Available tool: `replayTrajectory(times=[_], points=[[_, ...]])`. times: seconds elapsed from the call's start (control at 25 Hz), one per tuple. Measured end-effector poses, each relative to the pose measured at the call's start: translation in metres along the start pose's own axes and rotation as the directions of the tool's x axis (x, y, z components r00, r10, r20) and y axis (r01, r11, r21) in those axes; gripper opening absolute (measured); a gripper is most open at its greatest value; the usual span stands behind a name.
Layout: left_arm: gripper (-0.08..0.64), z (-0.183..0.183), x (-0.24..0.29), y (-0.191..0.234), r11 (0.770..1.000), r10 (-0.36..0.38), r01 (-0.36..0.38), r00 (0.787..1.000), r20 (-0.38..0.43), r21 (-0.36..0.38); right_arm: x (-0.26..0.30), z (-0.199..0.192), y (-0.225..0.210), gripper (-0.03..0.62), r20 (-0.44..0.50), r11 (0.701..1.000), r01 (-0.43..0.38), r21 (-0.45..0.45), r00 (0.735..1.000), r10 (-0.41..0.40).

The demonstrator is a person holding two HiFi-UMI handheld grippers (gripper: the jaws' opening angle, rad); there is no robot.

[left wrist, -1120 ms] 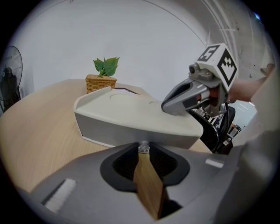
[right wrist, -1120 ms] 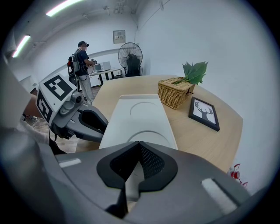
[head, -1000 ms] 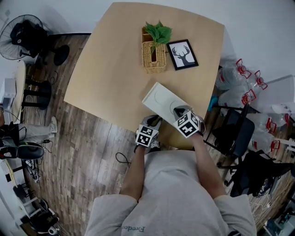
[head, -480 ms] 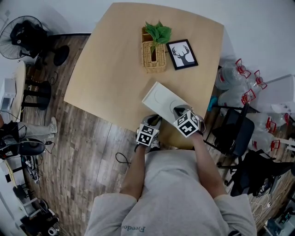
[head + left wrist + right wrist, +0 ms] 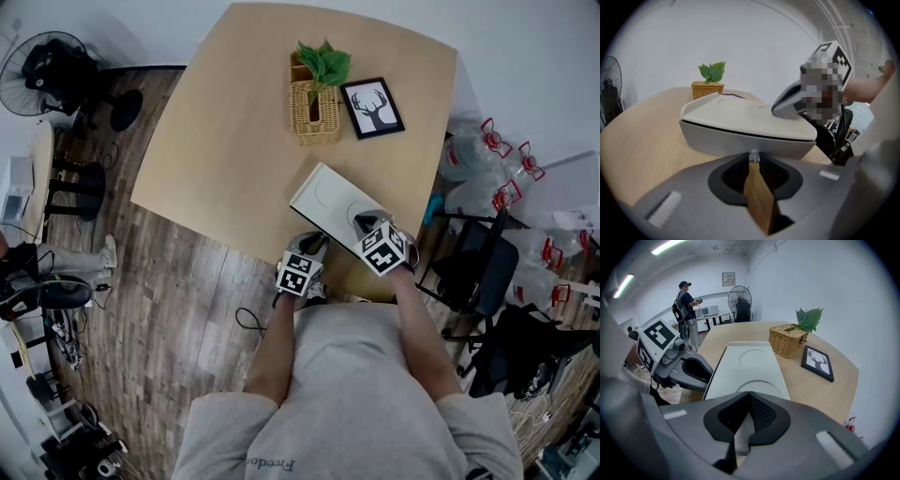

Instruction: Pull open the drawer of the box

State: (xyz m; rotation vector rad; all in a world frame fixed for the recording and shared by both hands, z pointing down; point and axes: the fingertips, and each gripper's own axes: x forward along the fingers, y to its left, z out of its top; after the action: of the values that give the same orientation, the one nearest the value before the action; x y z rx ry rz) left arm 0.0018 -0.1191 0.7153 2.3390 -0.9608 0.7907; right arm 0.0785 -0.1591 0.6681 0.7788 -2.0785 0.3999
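Pinching the drawer (image 5: 740, 140) by its small, probably slippery knob (image 5: 753, 155), the left hand-held gripper (image 5: 753, 161) is clamped; the right hand-held gripper (image 5: 746, 394), closed and empty, braces the likely light box (image 5: 747, 364).

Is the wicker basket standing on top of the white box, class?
No: in the head view the wicker basket stands on the table beyond the white box, with bare tabletop between them.

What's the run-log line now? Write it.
left tongs: shut on drawer knob | right tongs: shut, on box top | drawer: closed
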Motion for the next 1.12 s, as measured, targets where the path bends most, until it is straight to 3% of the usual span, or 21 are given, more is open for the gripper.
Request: replayTrajectory(times=[1.12], points=[[0.127, -0.026, -0.028, 0.000, 0.999, 0.032, -0.032, 0.999, -0.018, 0.008, -0.002, 0.002, 0.000, 0.002, -0.008, 0.999, -0.027, 0.028, 1.000, 0.027]])
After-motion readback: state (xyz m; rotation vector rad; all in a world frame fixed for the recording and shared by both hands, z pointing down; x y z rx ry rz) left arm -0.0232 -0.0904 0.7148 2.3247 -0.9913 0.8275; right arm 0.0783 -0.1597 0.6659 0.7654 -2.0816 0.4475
